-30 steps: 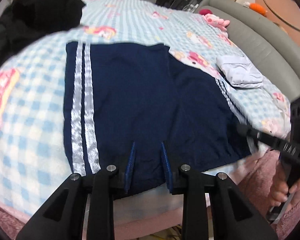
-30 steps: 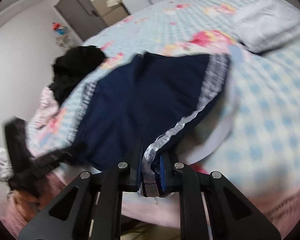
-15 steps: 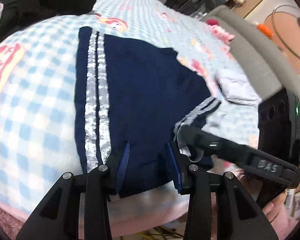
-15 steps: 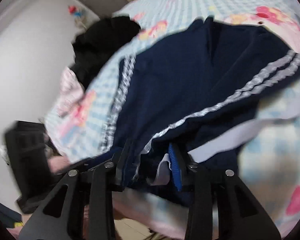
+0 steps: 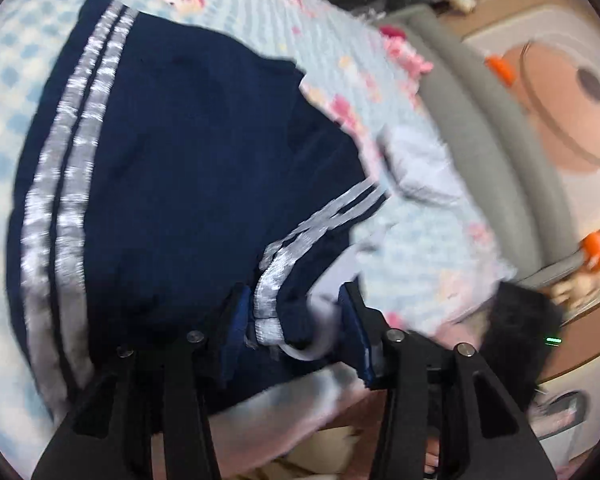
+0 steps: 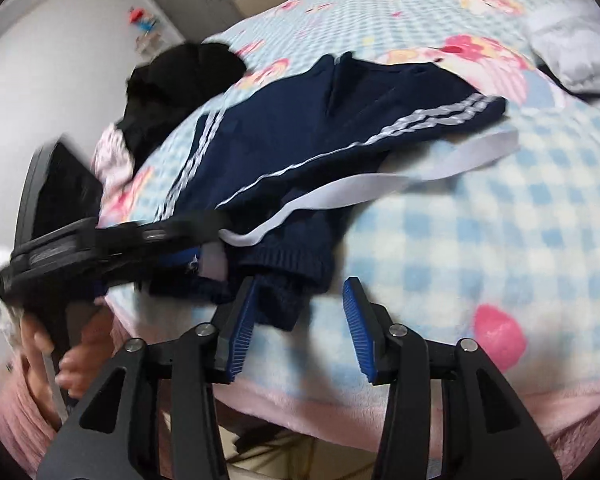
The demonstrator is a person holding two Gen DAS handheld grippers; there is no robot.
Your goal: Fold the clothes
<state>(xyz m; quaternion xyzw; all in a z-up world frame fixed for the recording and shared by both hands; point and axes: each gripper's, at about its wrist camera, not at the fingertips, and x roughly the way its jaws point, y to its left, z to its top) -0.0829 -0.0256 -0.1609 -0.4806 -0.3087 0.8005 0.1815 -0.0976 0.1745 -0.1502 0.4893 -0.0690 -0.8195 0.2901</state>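
Folding the navy shorts (image 6: 300,128) in half on the bed (image 6: 480,240), the right gripper (image 6: 300,320) opens off the carried-over hem while the left gripper (image 5: 296,340) closes around both layers, next squaring the edges

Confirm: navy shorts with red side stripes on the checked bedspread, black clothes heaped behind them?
Not quite. The stripes on the navy shorts are white or silvery, not red; the right wrist view shows them clearly, and the left wrist view agrees. The rest holds: the shorts lie on the checked bedspread, and the black clothes are heaped behind them.
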